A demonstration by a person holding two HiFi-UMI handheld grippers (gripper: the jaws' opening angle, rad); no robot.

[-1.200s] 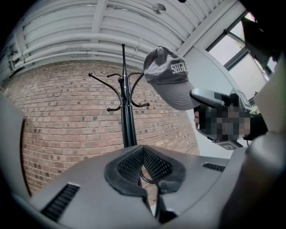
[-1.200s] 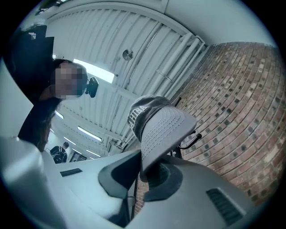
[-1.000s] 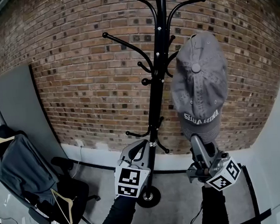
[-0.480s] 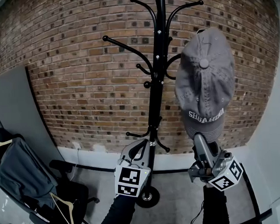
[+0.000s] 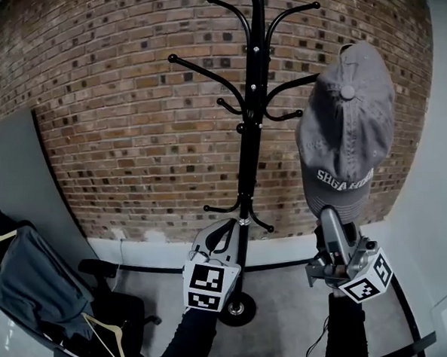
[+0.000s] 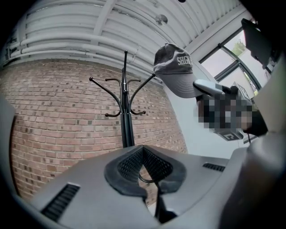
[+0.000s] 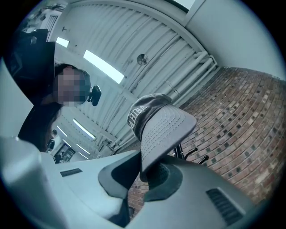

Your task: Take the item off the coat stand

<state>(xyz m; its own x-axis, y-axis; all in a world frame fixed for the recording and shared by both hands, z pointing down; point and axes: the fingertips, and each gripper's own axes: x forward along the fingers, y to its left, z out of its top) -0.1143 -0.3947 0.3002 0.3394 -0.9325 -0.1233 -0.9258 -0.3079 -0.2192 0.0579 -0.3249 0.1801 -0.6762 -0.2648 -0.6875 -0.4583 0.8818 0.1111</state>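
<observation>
A grey cap with white lettering hangs brim down at the right of the black coat stand. My right gripper points up and is shut on the cap's brim from below. The cap's left edge is by the tip of one upper hook arm; I cannot tell whether they touch. My left gripper is low in front of the stand's pole, shut with nothing in it. From the left gripper view the cap shows up and right of the stand.
A brick wall runs behind the stand. An office chair with a dark jacket and wooden hangers stands at the lower left, beside a grey panel. A pale wall closes the right side. The stand's round base is on the floor.
The right gripper has carried the cap to the right and a little up, away from the stand's pole. The left gripper has stayed by the pole.
</observation>
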